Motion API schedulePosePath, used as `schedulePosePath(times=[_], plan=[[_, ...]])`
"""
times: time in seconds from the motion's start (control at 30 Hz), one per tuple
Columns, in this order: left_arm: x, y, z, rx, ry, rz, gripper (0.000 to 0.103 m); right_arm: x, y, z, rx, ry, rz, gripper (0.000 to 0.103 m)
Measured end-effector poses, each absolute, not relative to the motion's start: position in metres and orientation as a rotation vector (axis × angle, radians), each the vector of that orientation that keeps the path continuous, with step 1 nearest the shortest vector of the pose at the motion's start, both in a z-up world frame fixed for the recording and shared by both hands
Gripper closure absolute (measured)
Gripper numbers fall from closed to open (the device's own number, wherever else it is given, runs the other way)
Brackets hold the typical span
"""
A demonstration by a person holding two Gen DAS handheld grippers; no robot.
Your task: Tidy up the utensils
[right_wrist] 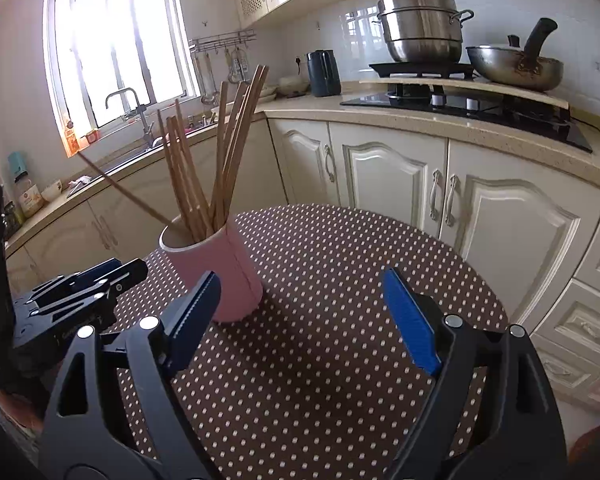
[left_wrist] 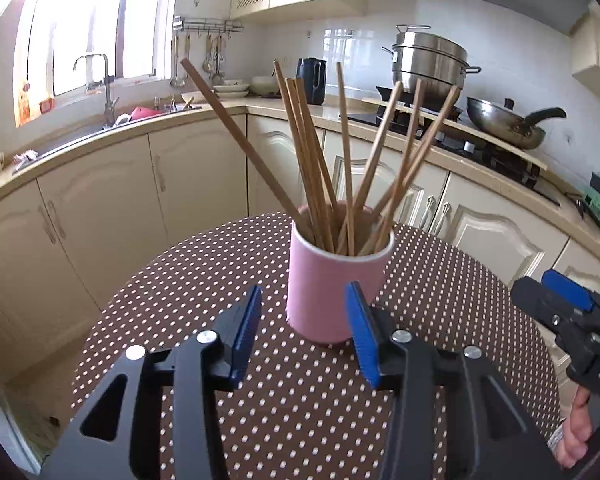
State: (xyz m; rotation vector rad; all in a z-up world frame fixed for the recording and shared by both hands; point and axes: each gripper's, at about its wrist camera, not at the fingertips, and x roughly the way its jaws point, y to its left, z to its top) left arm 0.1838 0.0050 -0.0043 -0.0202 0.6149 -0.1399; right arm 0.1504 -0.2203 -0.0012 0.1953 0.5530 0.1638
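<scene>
Wooden chopsticks (left_wrist: 324, 168), thin straight sticks, fanned out loosely and leaning in all directions inside pink cylindrical cup (left_wrist: 332, 292). Cup matte, white inner rim, upright on round table (left_wrist: 204, 280) near its far edge, toward the cabinets. Table covered in brown cloth with small white polka dots.

Left gripper (left_wrist: 304, 328): black frame, blue ribbed pads, jaws released, nothing between them; cup just beyond the tips, pads not touching it. Right gripper (right_wrist: 300, 308): jaws spread wide, empty, over bare tablecloth; cup just beside its left pad in the right wrist view, contact not evident. Fingers of a hand (left_wrist: 576, 432) gripping the right tool's handle at the lower right of the left wrist view.

Behind: cream panelled cabinets (right_wrist: 388, 176), speckled beige worktop (right_wrist: 380, 118), black glass hob (right_wrist: 468, 108) carrying stacked stainless steamer pot (right_wrist: 420, 24) and steel wok (right_wrist: 516, 66) with black handle. Dark kettle (right_wrist: 323, 72) in the worktop corner, sink faucet (right_wrist: 130, 106) under the window.
</scene>
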Motion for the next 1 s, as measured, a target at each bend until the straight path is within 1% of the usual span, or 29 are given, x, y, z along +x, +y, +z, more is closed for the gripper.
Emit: schedulePosePath(times=[0.13, 0.4, 0.47, 0.6, 0.73, 1.0], plan=[[0.158, 0.005, -0.005, 0.006, 0.594, -0.135, 0.053, 0.138, -0.217, -0.003, 0.199, 0.552, 0.185, 0.018], [0.118, 0.006, -0.009, 0.009, 0.571, -0.131, 0.05, 0.112, -0.207, -0.002, 0.197, 0.536, 0.212, 0.016], [0.107, 0.006, -0.009, 0.001, 0.566, -0.132, 0.046, 0.104, -0.205, -0.002, 0.19, 0.535, 0.214, 0.016], [0.093, 0.007, -0.007, -0.013, 0.567, -0.13, 0.044, 0.088, -0.205, -0.003, 0.193, 0.517, 0.231, 0.015], [0.07, 0.004, 0.004, -0.008, 0.528, -0.147, 0.04, 0.074, -0.206, 0.001, 0.178, 0.494, 0.235, 0.015], [0.031, -0.004, 0.032, 0.021, 0.415, -0.175, 0.038, 0.048, -0.221, 0.019, 0.205, 0.397, 0.196, 0.014]])
